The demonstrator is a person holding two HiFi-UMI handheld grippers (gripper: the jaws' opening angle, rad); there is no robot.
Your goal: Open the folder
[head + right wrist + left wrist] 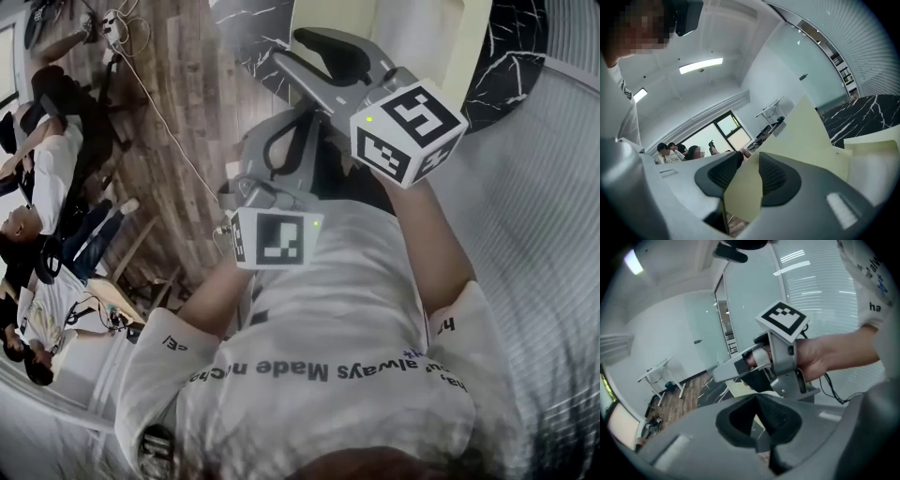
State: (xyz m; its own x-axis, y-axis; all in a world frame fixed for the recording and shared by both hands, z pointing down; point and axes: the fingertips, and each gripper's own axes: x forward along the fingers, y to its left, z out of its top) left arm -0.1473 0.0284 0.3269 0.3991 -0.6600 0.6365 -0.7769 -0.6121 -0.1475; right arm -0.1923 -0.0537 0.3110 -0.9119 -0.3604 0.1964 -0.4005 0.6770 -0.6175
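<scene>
A pale yellow folder (412, 37) lies on a black marble table (511, 47) at the top of the head view. My right gripper (302, 62) reaches toward its near left corner. In the right gripper view the folder's raised cover (806, 136) runs between the two pads; a visible gap separates them, so my right gripper (747, 164) stands open around the sheet. My left gripper (758, 397) hangs just behind and below the right one, its marker cube (272, 236) close to my chest. Its pads meet at the tips with nothing between them. It looks at the right gripper (719, 375) and the hand holding it.
Several people (42, 187) sit on a wooden floor (187, 94) left of the table, with cables nearby. A ribbed white blind (548, 234) fills the right side. A small white desk (658, 373) stands by a glass partition (750, 301) farther back.
</scene>
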